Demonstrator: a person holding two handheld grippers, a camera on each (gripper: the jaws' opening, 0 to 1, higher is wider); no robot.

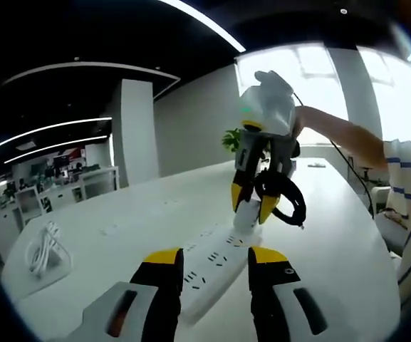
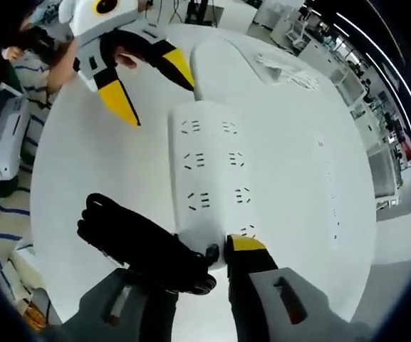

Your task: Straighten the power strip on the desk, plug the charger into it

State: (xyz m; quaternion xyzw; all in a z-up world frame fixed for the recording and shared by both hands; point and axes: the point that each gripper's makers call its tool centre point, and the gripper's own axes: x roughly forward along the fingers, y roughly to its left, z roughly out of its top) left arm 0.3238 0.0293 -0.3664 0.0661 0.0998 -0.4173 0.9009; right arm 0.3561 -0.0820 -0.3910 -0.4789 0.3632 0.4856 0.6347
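Note:
A long white power strip (image 1: 212, 265) lies on the white desk (image 1: 134, 221), its near end between the open jaws of my left gripper (image 1: 216, 256). Over its far end my right gripper (image 1: 253, 206) is shut on a white charger (image 1: 246, 216), which is pressed down at the strip's last socket. The charger's black coiled cable (image 1: 285, 201) hangs beside it. In the right gripper view the power strip (image 2: 212, 157) runs away from my right gripper (image 2: 216, 246). The black cable (image 2: 141, 246) covers its left jaw. My left gripper (image 2: 152, 89) hovers open past the far end.
A bundle of white cable (image 1: 45, 249) lies on the desk's left side, also seen as the white bundle (image 2: 283, 68). A person's arm in a striped sleeve (image 1: 404, 178) reaches in from the right. A small plant (image 1: 231, 139) stands at the desk's far edge.

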